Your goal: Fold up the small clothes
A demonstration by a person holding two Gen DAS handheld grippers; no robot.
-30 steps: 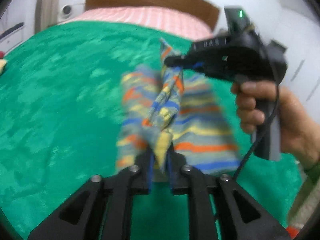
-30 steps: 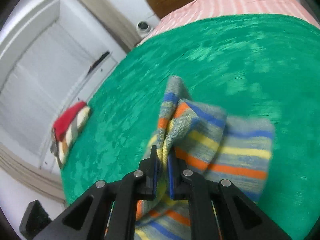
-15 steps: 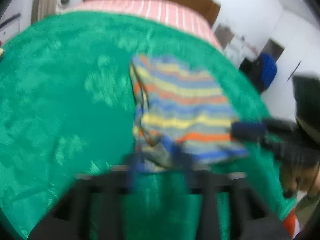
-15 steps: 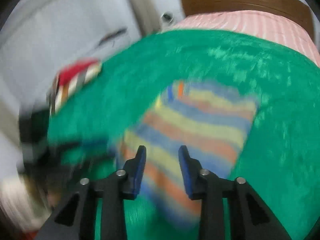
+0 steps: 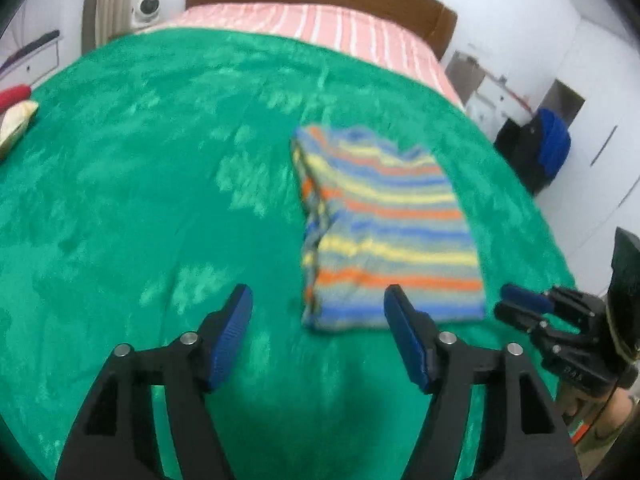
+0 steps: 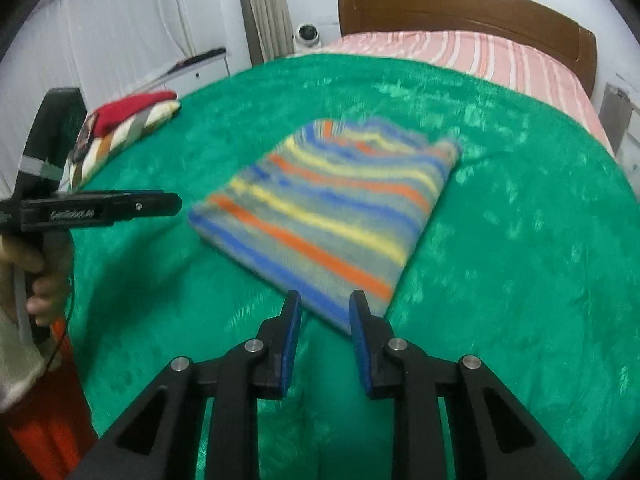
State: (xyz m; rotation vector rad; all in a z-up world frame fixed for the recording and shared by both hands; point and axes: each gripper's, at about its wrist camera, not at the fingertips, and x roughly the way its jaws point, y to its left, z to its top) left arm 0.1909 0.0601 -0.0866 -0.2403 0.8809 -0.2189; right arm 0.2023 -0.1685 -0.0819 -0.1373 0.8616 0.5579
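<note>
A small striped garment in grey, blue, orange and yellow lies folded flat on the green blanket. It also shows in the right wrist view. My left gripper is open wide and empty, just short of the garment's near edge. My right gripper is open and empty at the garment's near corner. The right gripper shows from the side in the left wrist view. The left gripper shows at the left of the right wrist view.
A stack of folded clothes, red on top, sits at the blanket's left edge. A pink striped sheet and wooden headboard lie beyond the blanket. A blue bag stands by the right wall.
Both grippers let go of the striped garment and pulled back. The garment went from held up and bunched to lying flat and folded on the blanket.
</note>
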